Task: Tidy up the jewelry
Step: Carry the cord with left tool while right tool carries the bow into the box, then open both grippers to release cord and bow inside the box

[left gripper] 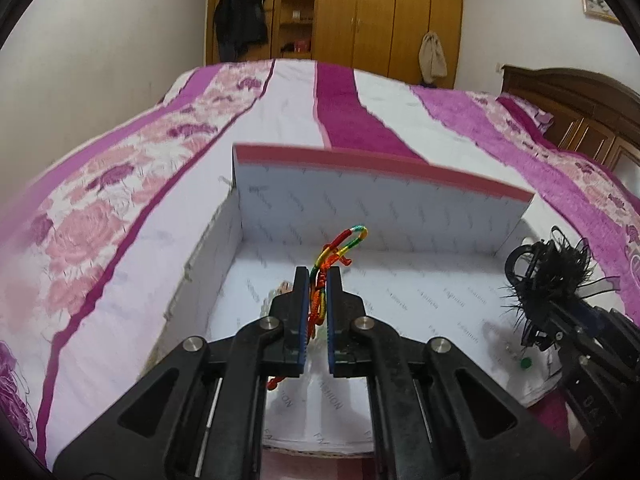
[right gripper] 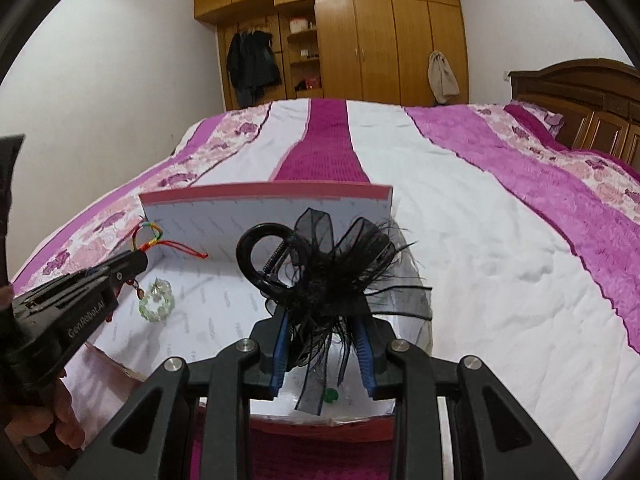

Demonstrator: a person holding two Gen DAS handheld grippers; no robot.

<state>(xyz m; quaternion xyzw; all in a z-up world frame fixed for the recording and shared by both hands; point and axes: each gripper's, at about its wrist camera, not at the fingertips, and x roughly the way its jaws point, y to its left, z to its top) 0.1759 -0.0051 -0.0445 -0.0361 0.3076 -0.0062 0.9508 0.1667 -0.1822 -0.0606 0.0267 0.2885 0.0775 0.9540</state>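
Observation:
An open white box (left gripper: 432, 216) with a pink rim lies on the bed, its lid standing up at the back (right gripper: 224, 216). My left gripper (left gripper: 318, 280) is shut on a red, green and yellow braided cord bracelet (left gripper: 340, 250), held over the box's left half; the bracelet (right gripper: 148, 238) and left gripper (right gripper: 132, 266) also show in the right wrist view. My right gripper (right gripper: 324, 320) is shut on a black feathered hair clip (right gripper: 320, 268) over the box's right side; this clip (left gripper: 548, 276) shows at the right of the left wrist view. A pale green bead bracelet (right gripper: 157, 300) rests inside the box.
A small green bead (right gripper: 331, 395) lies on the box floor near the front right. The pink, white and magenta bedspread (right gripper: 480, 240) surrounds the box. A wooden wardrobe (right gripper: 380, 40) and headboard (right gripper: 580, 100) stand beyond. A hand (right gripper: 64, 420) holds the left gripper.

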